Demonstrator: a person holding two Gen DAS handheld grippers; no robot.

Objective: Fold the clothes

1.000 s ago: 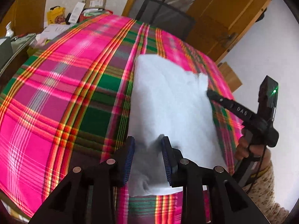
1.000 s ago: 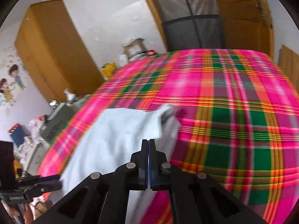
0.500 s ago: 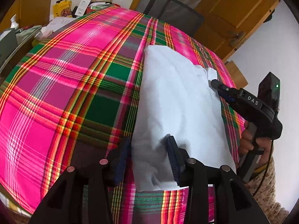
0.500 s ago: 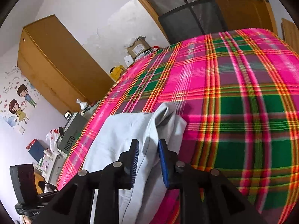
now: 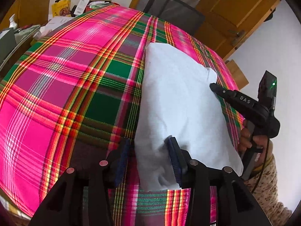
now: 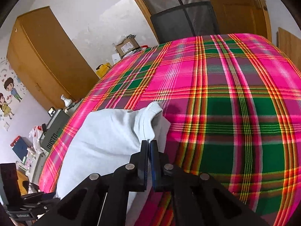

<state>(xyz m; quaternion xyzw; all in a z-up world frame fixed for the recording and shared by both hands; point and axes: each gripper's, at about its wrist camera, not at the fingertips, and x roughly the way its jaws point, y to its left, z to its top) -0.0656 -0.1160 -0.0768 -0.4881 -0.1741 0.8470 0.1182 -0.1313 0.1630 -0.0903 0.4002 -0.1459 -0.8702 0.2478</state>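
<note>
Item 1: pale blue garment [image 5: 178,101], folded to a long narrow strip, laid on the plaid tablecloth [image 5: 62,86] covering the counter. In the left wrist view the strip runs from about 6 o'clock up to 12 o'clock, right of centre; its left edge is straight, its near end bunched and overhanging the counter's near edge.

Item 2: left gripper [image 5: 148,160]. Jaws are held apart, straddling the bunched near corner of the garment; the right pad is touching the cloth, the left pad is blurred and just beside the garment's left edge.

Item 3: right gripper [image 6: 149,160]. Jaws are pressed together on a hemmed edge of the garment, which is raised into a small peak above them. In the left wrist view this gripper is seen at 3 o'clock, its tip at the garment's far right corner, held by a hand [image 5: 250,137] in a knitted sleeve [image 5: 267,184].

Item 4: open room. A broad bare expanse of tablecloth is seen from 7 to 11 o'clock in the left wrist view, and from 12 to 5 o'clock in the right wrist view.

Item 5: surroundings. A black mesh chair [image 6: 184,22] stands at the far counter edge; a cardboard box [image 6: 127,46] and a wooden wardrobe [image 6: 43,56] are beyond.
</note>
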